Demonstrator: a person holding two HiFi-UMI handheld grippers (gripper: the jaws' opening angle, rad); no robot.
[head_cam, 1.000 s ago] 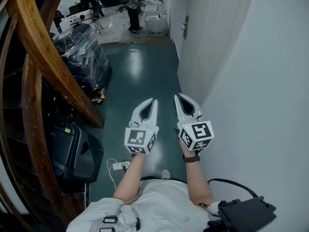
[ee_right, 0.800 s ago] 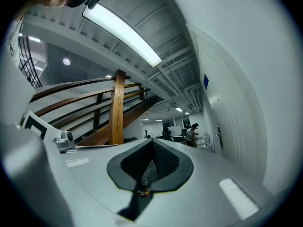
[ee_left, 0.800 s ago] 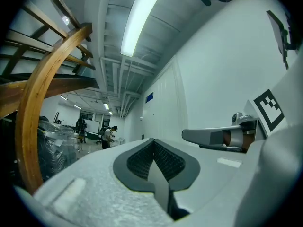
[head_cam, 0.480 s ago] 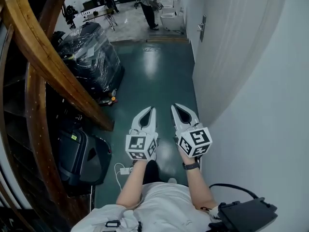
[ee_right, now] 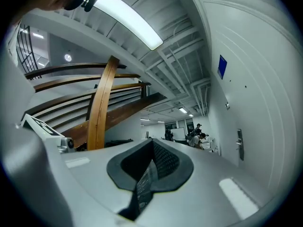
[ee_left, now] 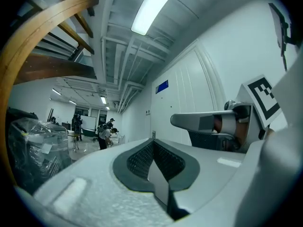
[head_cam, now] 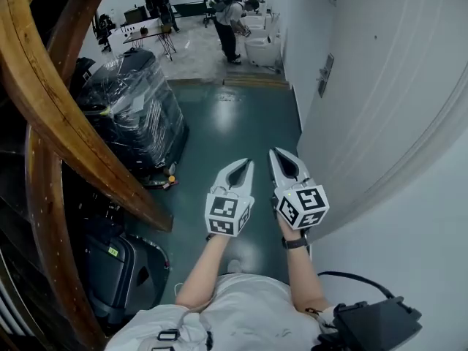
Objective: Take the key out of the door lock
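Observation:
A metal lock plate with a handle (head_cam: 325, 75) sits on the white door (head_cam: 365, 86) at the right of the corridor, well ahead of both grippers. It shows small in the right gripper view (ee_right: 240, 144). No key can be made out at this distance. My left gripper (head_cam: 246, 164) and right gripper (head_cam: 281, 154) are held side by side at chest height, pointing down the corridor. Both are shut with nothing between the jaws (ee_left: 152, 142) (ee_right: 152, 144). The right gripper (ee_left: 208, 124) also crosses the left gripper view.
A curved wooden stair stringer (head_cam: 66, 115) runs along the left. Beside it stand a plastic-wrapped pallet (head_cam: 135, 104) and a black suitcase (head_cam: 121, 273). A person (head_cam: 230, 24) bends over white fixtures at the far end. The green floor (head_cam: 234, 126) runs ahead.
The view has moved forward along the corridor, and the lock plate has come nearer and further right. Both grippers stayed shut and side by side.

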